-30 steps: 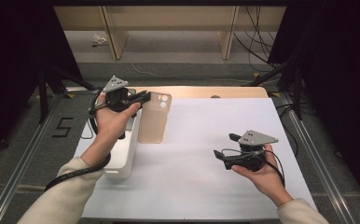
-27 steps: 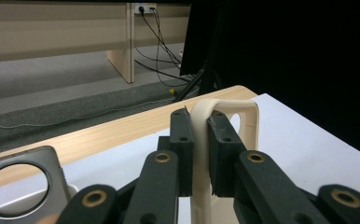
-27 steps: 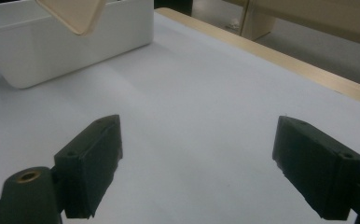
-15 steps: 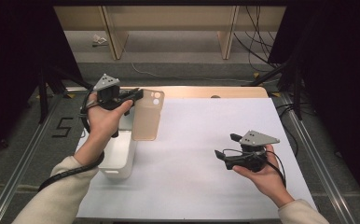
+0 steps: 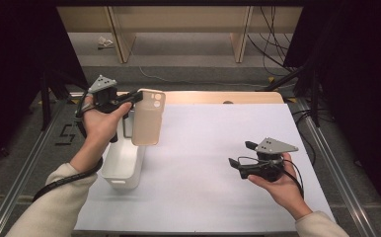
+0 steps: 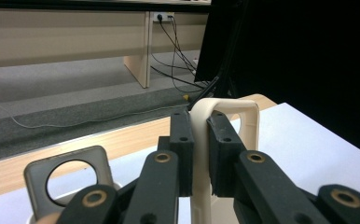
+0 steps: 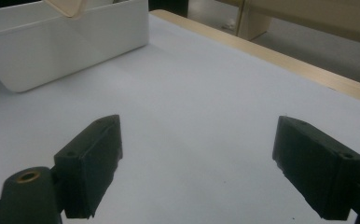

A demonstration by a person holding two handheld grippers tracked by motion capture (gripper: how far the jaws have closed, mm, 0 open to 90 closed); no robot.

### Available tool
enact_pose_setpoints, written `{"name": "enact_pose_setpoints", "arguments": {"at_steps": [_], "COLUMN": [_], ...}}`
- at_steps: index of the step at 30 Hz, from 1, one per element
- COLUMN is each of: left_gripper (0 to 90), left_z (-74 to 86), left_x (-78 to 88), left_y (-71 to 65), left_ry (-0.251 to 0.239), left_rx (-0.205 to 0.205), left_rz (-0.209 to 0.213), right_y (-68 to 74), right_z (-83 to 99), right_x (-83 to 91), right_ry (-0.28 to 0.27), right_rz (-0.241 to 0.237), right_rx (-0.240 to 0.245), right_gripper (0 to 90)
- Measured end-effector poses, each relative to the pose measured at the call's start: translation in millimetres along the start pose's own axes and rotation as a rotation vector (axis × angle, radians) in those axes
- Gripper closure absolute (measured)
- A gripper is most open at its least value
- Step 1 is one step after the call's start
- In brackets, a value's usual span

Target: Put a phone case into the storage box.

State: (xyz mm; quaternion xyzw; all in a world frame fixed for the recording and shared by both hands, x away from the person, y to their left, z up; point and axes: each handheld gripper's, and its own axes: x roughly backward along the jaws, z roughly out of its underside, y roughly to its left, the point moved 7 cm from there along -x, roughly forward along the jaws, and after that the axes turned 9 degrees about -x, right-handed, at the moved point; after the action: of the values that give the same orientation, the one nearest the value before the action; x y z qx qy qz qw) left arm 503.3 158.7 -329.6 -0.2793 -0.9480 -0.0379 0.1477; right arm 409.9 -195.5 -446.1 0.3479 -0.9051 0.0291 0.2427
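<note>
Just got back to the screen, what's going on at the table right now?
The person's left gripper is shut on the top edge of a beige phone case, holding it in the air beside and partly over the white bin at the left of the table. In the left gripper view a second, grey case shows lower down, behind the jaws. The right gripper is open and holds nothing, above the white sheet at the right.

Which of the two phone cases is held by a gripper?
The beige phone case, pinched by its edge in the left gripper and hanging above the white bin. The grey case sits lower, in the bin, ungripped.
</note>
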Motion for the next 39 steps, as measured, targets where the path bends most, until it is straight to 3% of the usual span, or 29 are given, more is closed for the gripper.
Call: {"name": "enact_pose_setpoints", "arguments": {"at_steps": [28,31,39], "left_gripper": [81.6,81.6,81.6], "left_z": [-2.5,-1.8,-0.5], "left_x": [4.4,3.9,2.9], "left_y": [26.1,29.1,37.4], "left_ry": [-0.004,-0.006,0.001], "left_rx": [-0.002,0.012,-0.003], "left_rz": [-0.025,-0.025,-0.044], "right_y": [-5.3,-5.7,-6.2], "right_z": [0.3,0.4,0.8], "right_x": [6.8,7.2,7.9], "right_ry": [-0.014,-0.014,-0.016], "right_rz": [0.012,0.013,0.015], "right_rx": [-0.023,-0.023,-0.026], "right_gripper": [16.7,16.7,16.7]}}
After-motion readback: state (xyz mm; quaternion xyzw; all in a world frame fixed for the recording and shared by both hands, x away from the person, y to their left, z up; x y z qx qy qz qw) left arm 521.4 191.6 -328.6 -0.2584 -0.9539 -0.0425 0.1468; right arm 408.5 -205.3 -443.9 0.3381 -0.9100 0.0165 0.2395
